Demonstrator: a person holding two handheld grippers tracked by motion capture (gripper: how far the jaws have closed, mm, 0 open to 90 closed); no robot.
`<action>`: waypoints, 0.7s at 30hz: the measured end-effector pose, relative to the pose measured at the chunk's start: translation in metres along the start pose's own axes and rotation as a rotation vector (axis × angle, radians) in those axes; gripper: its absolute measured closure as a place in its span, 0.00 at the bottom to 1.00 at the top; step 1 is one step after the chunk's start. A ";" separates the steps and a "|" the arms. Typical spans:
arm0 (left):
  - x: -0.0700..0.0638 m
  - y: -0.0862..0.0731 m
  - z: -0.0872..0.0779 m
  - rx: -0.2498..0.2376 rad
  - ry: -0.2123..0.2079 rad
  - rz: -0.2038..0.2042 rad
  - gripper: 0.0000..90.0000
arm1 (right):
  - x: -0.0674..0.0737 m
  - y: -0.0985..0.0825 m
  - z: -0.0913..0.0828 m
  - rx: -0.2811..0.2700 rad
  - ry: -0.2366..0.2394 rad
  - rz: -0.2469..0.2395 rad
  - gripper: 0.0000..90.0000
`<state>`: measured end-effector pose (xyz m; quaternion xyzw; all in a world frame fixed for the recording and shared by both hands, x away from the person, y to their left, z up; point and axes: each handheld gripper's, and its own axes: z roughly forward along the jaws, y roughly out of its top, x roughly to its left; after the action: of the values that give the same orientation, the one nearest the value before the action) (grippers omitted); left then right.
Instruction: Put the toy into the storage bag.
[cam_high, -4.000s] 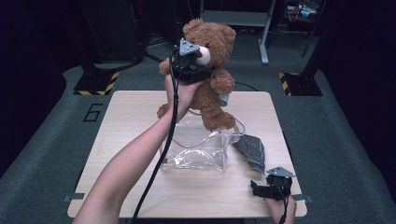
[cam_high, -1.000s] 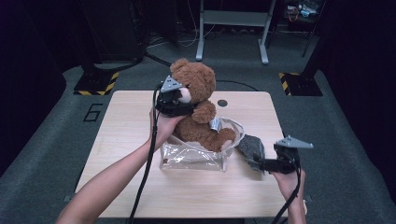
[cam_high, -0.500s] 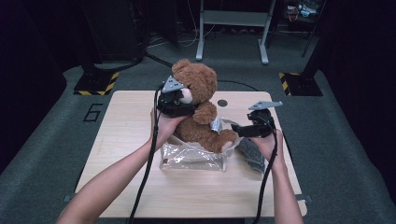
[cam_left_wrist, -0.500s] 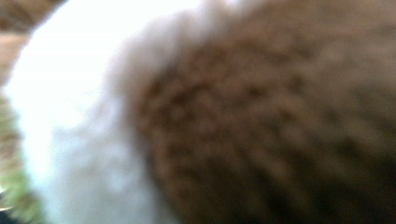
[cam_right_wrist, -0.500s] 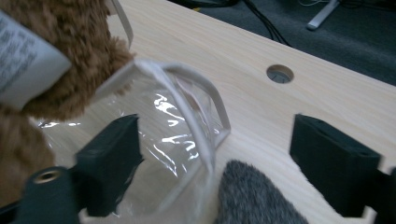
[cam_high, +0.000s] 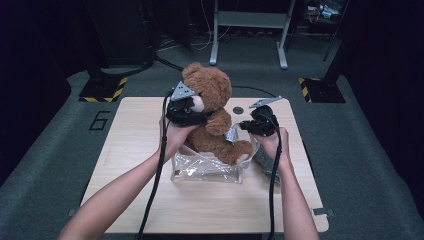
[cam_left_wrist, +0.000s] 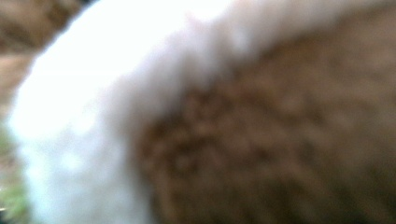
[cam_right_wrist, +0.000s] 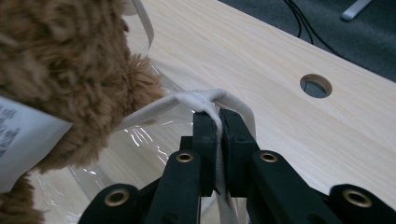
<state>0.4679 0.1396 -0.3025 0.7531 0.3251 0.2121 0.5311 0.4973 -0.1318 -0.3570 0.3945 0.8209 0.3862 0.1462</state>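
Brown plush teddy bear (cam_high: 212, 117) sits half inside a clear plastic zip bag (cam_high: 207, 167) on the pale wooden table (cam_high: 130, 150), clamped at the neck by the left gripper (cam_high: 186, 111). Right gripper (cam_high: 252, 125) has just closed, pinching the bag's white fabric rim (cam_right_wrist: 205, 100).

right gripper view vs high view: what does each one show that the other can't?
Right gripper view: the right gripper jaws have just closed, pinching the white strap of the clear bag.

High view: the left gripper against the teddy bear, both forearms, and a dark object by the right hand.

Both: bear, bag, table, its round hole.
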 end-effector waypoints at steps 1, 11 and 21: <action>0.000 0.001 -0.002 -0.009 -0.001 -0.002 0.47 | 0.000 0.000 0.000 0.000 0.000 0.000 0.96; -0.003 0.007 -0.027 -0.074 -0.025 0.012 0.47 | -0.016 0.001 -0.004 -0.023 0.001 0.215 0.96; -0.006 0.012 -0.039 -0.104 -0.048 0.024 0.47 | -0.029 -0.008 -0.010 -0.063 -0.018 0.378 0.95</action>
<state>0.4406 0.1584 -0.2778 0.7333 0.2916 0.2169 0.5746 0.5066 -0.1626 -0.3577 0.5402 0.7186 0.4286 0.0905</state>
